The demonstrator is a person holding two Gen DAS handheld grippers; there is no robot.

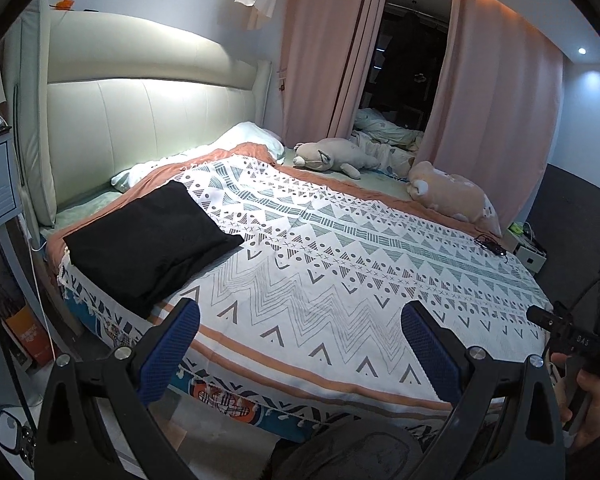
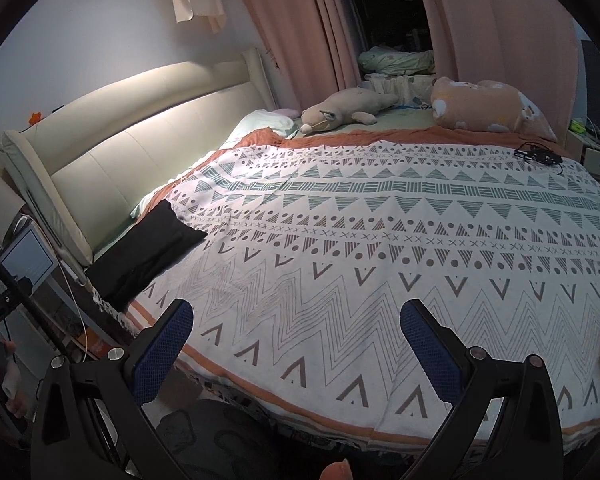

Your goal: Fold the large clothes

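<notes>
— Where is the garment lying?

— A folded black garment (image 1: 148, 240) is sitting on the patterned bedspread (image 1: 340, 248), at the near left corner of the bed, close to the cream headboard (image 1: 140, 120). In the right wrist view it is showing as a dark slab (image 2: 148, 252) right at the edge of the bedspread (image 2: 380, 240), by the headboard (image 2: 140, 152).

— And the grippers?

— The left gripper (image 1: 300, 340) is hovering over the near edge of the bed with its blue-padded fingers (image 1: 172, 344) spread wide, gripping nothing. The garment is lying just beyond its left finger, apart from it. The right gripper (image 2: 296, 340) is likewise hanging spread over the bedspread, its pads (image 2: 430, 348) bare, well apart from the garment.

— Anything else on the bed?

— A grey plush animal (image 1: 332, 156) and a tan plush pillow (image 1: 456, 196) are resting along the far side, near the pink curtains (image 1: 496, 92). A small tangle of black cable (image 2: 540, 156) is lying on the far right part of the bedspread. A pale pillow (image 1: 244, 140) is peeking out by the headboard.
</notes>
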